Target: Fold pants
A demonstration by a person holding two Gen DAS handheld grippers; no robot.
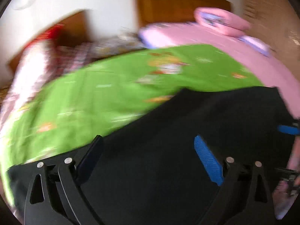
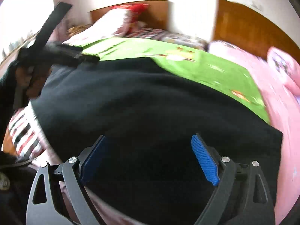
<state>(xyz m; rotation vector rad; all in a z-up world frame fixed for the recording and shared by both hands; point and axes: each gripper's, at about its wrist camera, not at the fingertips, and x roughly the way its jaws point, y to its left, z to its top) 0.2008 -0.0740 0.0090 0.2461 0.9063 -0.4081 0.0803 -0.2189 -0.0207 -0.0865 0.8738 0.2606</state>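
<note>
Wooden headboards and a pale wall are backing a bed (image 1: 234,43) that is filling both blurred views, its pink sheet showing bare along the right side and toward the pillows (image 1: 221,21) at the far end. Lying over the sheet is a green printed cover (image 1: 97,93), its far edge running just short of the pillows and a heap of checked and red bedding (image 1: 61,56) at the far left. The black pants (image 2: 150,103) are lying spread on the green cover and pink sheet, filling the near half of each view; their far edge is crossing the green cover, and a squared corner is sitting on pink sheet at the right. The left gripper (image 1: 148,155) is hovering over the dark cloth with its jaws spread wide, nothing between them. The right gripper (image 2: 150,155) is likewise gaping wide above the pants, holding nothing. Blur is hiding whether either one is touching the fabric.
</note>
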